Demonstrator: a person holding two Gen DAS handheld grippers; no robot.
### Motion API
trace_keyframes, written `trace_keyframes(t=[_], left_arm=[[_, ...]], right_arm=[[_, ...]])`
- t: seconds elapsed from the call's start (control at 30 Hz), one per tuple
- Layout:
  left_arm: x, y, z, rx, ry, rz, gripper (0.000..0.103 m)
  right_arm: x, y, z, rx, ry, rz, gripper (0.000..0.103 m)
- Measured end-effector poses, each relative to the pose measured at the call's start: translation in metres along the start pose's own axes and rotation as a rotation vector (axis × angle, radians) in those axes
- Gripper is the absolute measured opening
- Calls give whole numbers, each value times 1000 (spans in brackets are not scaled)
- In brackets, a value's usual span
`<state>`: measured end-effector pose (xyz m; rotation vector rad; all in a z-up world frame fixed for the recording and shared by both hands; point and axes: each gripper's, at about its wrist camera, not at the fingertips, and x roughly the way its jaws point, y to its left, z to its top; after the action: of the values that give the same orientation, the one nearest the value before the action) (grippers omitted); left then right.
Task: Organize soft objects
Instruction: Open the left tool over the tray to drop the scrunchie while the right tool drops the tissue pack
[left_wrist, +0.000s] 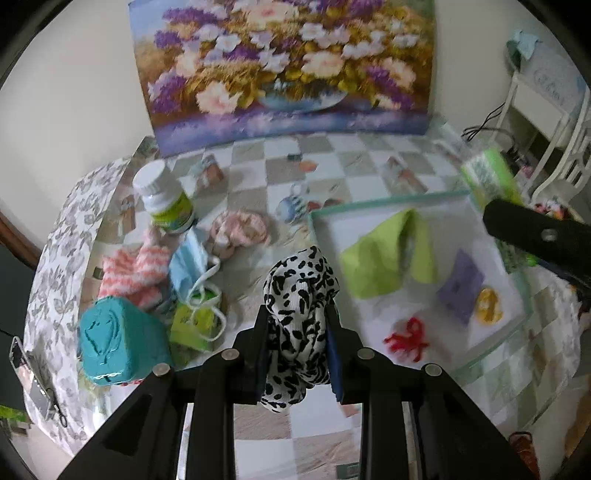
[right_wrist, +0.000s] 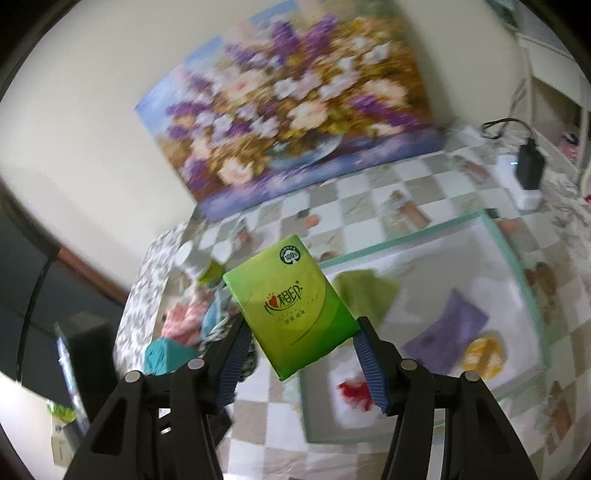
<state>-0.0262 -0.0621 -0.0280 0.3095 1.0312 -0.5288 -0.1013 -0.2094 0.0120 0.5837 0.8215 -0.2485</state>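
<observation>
Left wrist view shows my left gripper clenched on a spotted cloth above the checkered table, while my right gripper grips a green tissue pack beside the, I think, glass-edged tray under a flower painting.

A large floral painting is leaned against a plain cream wall. The bench is covered with a checked cloth. White furniture and a black cable are seen at the right.
</observation>
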Motion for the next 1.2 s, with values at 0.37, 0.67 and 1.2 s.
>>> trace_keyframes(t=[0.37,0.67,1.2], left_arm=[[21,-49,-9,24,71,-131,28],[33,-91,-1,38,58,-198,29],[64,-106,12,3,94,-212,67]], right_arm=[[19,-93,8,197,51,-212,60],[26,-139,10,274,48,-280,60],[54,-155,16,272,57,-247,61]])
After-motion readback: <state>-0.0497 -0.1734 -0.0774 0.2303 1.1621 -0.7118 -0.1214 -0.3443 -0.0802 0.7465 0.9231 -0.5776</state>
